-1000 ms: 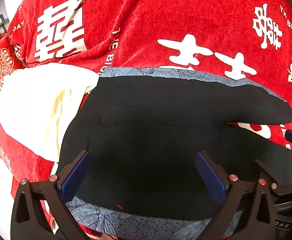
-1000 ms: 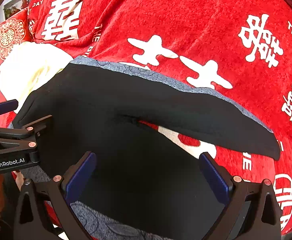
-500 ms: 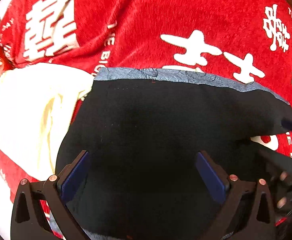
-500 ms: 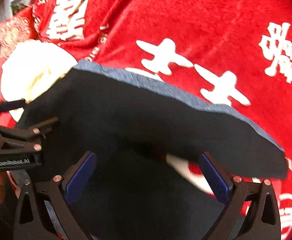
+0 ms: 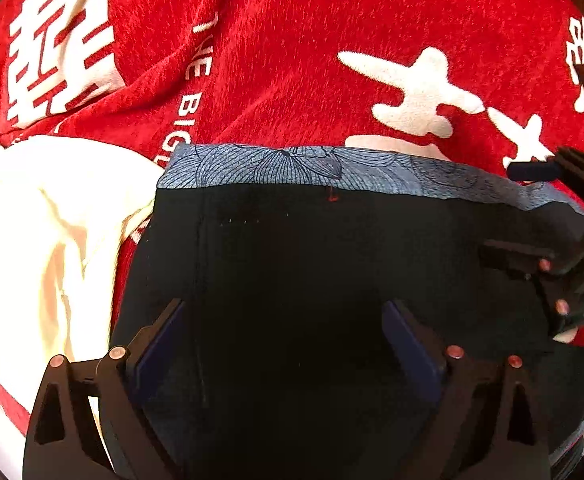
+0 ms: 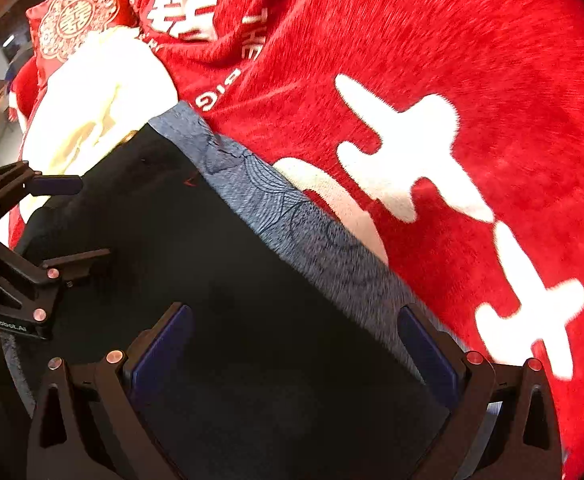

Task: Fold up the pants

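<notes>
The black pants (image 5: 292,264) with a blue patterned band (image 5: 331,168) along the far edge lie on the red blanket; they also show in the right wrist view (image 6: 220,264). My left gripper (image 5: 284,344) hovers open over the black cloth, with nothing between its blue pads. My right gripper (image 6: 292,348) is open over the same cloth, near the blue band (image 6: 299,224). Each gripper shows at the edge of the other's view, the right one in the left wrist view (image 5: 563,240) and the left one in the right wrist view (image 6: 24,240).
A red blanket (image 5: 292,60) with white characters covers the surface, also in the right wrist view (image 6: 451,60). A cream white cloth (image 5: 44,240) lies bunched left of the pants, also in the right wrist view (image 6: 92,112). A red embroidered cushion (image 6: 76,16) sits at the far left.
Both grippers have moved forward over the pants. The gap of red blanket between the pant legs is now covered by black cloth. The right view has swung left.
</notes>
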